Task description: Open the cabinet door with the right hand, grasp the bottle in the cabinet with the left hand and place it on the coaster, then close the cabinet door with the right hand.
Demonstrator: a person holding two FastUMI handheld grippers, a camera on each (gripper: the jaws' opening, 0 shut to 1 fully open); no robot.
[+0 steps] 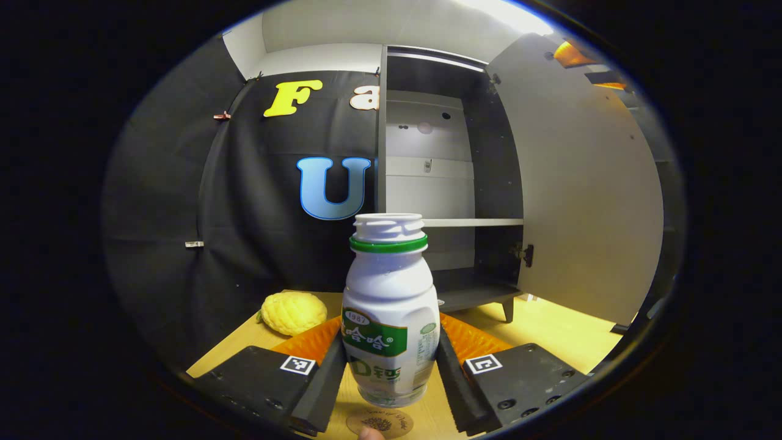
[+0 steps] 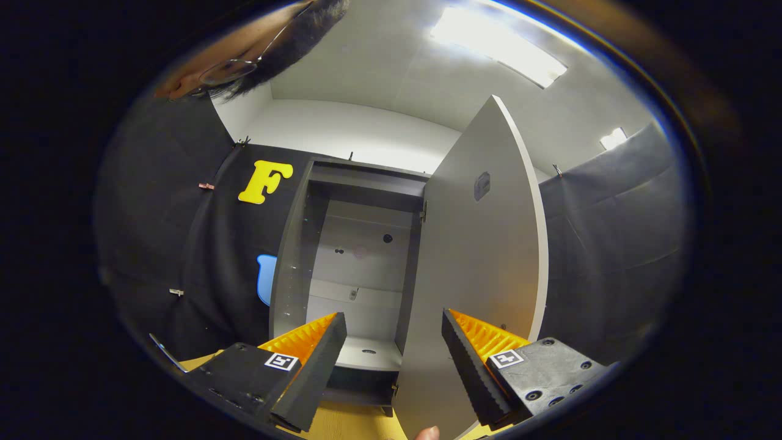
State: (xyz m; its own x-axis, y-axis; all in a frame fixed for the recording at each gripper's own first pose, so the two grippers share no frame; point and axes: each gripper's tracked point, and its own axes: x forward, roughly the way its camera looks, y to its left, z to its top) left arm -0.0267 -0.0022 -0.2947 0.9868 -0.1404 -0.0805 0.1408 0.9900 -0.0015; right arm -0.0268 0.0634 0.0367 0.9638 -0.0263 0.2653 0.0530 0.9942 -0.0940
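Observation:
A white bottle with a green band and green label stands upright between the fingers of my left gripper, which is shut on its lower body. Its base hangs just above a round brown coaster on the wooden table. Behind it, the grey cabinet is open, with its door swung out to the right and bare shelves inside. In the right gripper view, my right gripper is open, its fingers on either side of the free edge of the door, not pressing on it.
A bumpy yellow fruit lies on the table to the left of the bottle. The cabinet stands on short legs at the back of the table. Black cloth hangs to its left and right. Part of a person's head is at the top left.

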